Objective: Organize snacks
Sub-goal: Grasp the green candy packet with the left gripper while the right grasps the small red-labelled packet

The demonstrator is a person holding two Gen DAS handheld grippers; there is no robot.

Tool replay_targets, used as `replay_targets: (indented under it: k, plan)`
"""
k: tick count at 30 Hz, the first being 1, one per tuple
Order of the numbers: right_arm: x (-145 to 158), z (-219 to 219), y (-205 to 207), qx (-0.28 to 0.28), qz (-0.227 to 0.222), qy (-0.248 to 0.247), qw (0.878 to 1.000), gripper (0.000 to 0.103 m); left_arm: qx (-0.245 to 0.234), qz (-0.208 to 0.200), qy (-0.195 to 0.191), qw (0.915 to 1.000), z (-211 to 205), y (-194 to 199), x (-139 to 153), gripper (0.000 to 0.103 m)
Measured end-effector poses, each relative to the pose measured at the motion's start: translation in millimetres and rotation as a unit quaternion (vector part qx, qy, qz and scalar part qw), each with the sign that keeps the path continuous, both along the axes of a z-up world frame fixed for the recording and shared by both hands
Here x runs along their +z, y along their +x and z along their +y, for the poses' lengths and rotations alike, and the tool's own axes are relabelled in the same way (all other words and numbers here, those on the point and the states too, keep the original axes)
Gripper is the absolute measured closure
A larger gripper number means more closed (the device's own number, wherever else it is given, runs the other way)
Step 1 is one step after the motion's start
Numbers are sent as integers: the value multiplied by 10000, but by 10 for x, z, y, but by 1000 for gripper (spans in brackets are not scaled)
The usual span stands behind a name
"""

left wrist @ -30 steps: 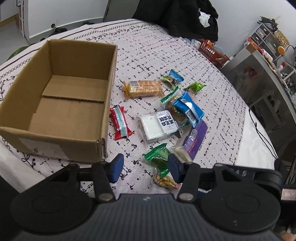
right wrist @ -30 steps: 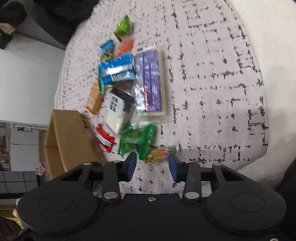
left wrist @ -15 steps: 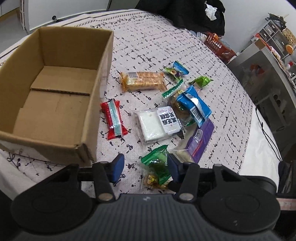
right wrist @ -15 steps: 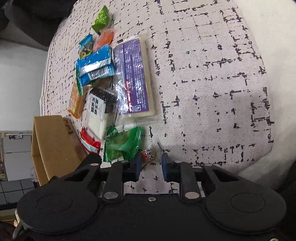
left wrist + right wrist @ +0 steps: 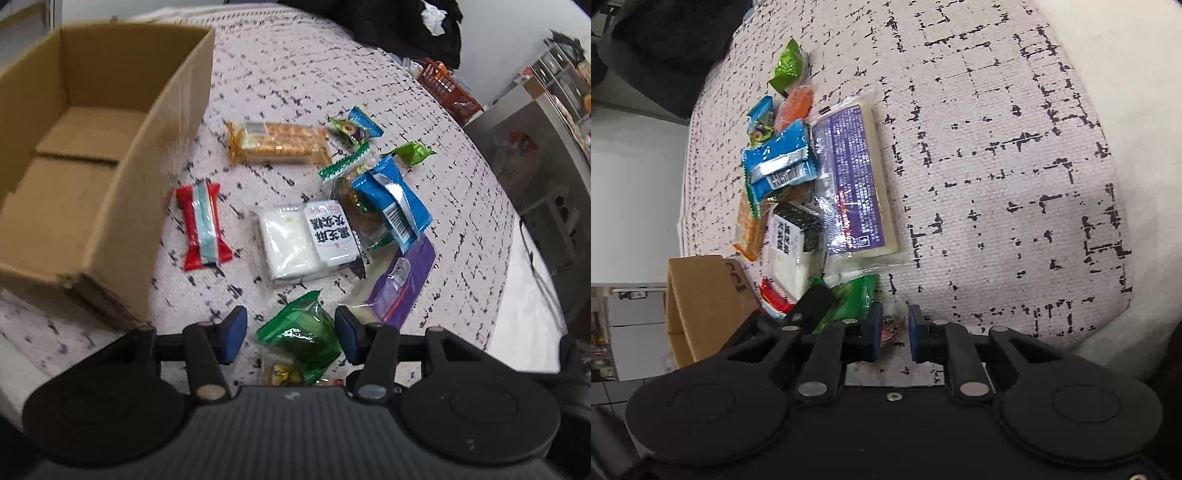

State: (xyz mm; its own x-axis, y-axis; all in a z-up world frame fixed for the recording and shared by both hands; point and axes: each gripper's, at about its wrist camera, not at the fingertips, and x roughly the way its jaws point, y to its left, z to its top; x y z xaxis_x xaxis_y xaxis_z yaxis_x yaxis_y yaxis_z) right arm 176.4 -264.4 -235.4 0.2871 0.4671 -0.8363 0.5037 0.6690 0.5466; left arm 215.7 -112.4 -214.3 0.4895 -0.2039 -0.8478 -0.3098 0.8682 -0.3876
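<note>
Closing in on a small orange-and-red snack packet (image 5: pixel 891 326) at the bottom centre of the right wrist view, the right tool (image 5: pixel 893 330) has its jaws narrowing around it; the packet sits between the blue pads, but a sliver of cloth still shows on the right side, so I judge the grip not yet made. That packet lies nearest the person, at the near edge of the pile, which is probably why it is taken first.

In the left wrist view the left tool (image 5: pixel 290 334) hangs low over the green packet (image 5: pixel 303 334), bottom centre, with its jaws apart and nothing clamped; the packet lies between the pads without either pressing on it. It looks like the next pick.

The cardboard box (image 5: pixel 162 147) fills the upper left of that view, open and empty, standing just beside the snacks, so each one needs only a short carry.

The rest of the snacks are scattered on the patterned bed cover (image 5: pixel 997 166):
- a red wrapper (image 5: pixel 202 227) left of centre, close to the box wall;
- a white cake pack (image 5: pixel 306 240) in the middle;
- a cracker pack (image 5: pixel 279 144) above it;
- a blue pouch (image 5: pixel 391 199) lying on top of a darker one, right of centre;
- a flat purple pack (image 5: pixel 402 284) at lower right, partly behind the right pad.

Loose, crinkly wrappers may slip if pinched only at the edge.
</note>
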Motion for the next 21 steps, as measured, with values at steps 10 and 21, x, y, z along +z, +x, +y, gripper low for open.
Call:
replay_targets:
  k: [10, 21]
  plan:
    - [23, 44, -12, 149, 11, 294, 9995, 75, 120, -99, -101, 9998, 83, -57, 78, 76]
    - [-88, 178, 45, 316, 285, 689, 9967, 68, 221, -518, -11, 9984, 153, -207, 357, 79]
